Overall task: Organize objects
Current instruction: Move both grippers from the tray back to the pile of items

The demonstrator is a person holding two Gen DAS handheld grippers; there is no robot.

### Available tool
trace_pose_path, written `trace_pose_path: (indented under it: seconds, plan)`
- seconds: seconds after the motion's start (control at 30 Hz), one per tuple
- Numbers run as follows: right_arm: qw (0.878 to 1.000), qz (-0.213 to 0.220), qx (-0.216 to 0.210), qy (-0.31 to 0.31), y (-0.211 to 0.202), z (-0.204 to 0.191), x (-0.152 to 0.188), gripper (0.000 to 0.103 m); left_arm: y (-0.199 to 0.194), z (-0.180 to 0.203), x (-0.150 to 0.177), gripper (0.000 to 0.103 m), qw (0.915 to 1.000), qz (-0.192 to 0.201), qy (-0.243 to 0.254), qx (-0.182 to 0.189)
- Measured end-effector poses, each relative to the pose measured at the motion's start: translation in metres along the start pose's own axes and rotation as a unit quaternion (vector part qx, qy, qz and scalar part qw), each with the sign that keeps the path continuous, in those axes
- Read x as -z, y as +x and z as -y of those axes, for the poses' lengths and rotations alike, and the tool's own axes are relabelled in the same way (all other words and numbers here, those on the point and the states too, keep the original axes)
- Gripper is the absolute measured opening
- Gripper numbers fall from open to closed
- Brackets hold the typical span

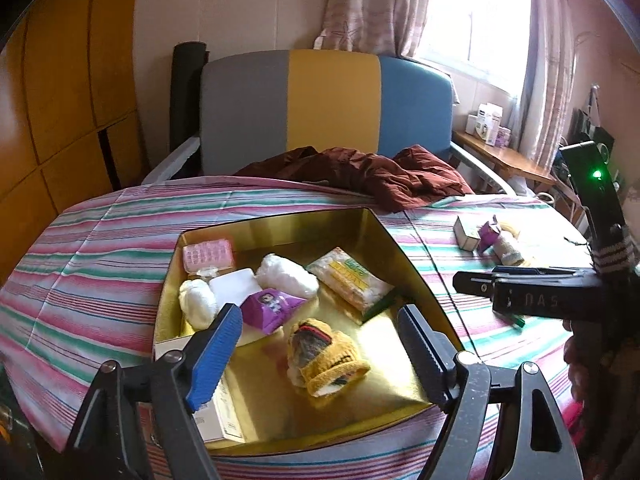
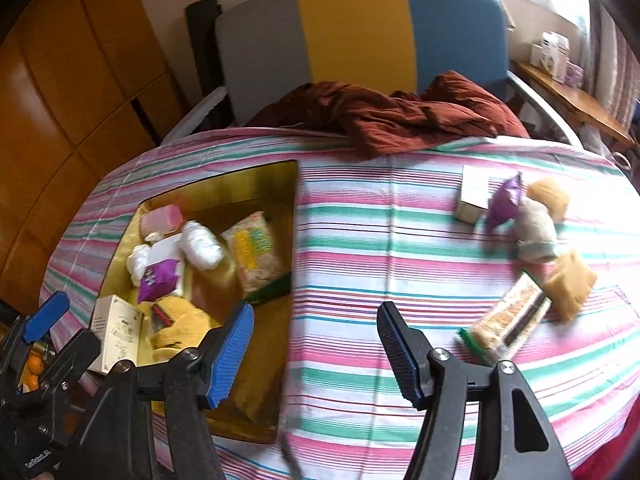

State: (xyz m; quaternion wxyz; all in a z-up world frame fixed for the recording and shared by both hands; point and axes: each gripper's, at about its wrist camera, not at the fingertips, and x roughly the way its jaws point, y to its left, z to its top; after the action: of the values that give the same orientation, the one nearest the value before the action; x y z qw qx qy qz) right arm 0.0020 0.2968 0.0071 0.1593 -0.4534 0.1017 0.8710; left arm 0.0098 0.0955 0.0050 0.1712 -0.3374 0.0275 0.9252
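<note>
A gold tin [image 1: 280, 222] sits on the striped tablecloth and holds a pink roller [image 1: 208, 255], white rolls [image 1: 286, 276], a purple packet [image 1: 270, 306], a snack pack [image 1: 350, 280] and a white carton [image 2: 116, 328]. A yellow knitted piece [image 1: 326, 360] lies on the tin's floor between the fingers of my left gripper [image 1: 320, 356], which is open and not pressing on it. My right gripper [image 2: 316, 344] hangs open over bare cloth right of the tin [image 2: 224, 184], with nothing between its fingers. Loose items lie at the right: a small box [image 2: 474, 198], a purple packet [image 2: 505, 202], a grey roll [image 2: 536, 236], a yellow knit [image 2: 568, 284] and a wrapped bar [image 2: 508, 320].
A maroon cloth [image 1: 360, 176] is bunched at the table's far edge, in front of a grey, yellow and blue chair [image 1: 332, 100]. A wooden side table [image 1: 504, 160] with small boxes stands by the window at right. Wooden cupboards [image 1: 60, 100] line the left.
</note>
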Motion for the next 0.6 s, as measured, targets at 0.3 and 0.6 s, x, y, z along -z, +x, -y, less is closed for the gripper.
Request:
trace_pose_path:
  seconds: [0.3, 0.6]
  plan:
    - [0.997, 0.018, 0.074, 0.016, -0.015, 0.043, -0.001, 0.065, 0.004, 0.018, 0.001, 0.081, 0.9996, -0.008, 0.022, 0.017]
    - [0.994, 0.02, 0.097, 0.044, -0.023, 0.09, -0.003, 0.065, 0.01, 0.043, -0.002, 0.081, 0.998, -0.013, 0.052, 0.033]
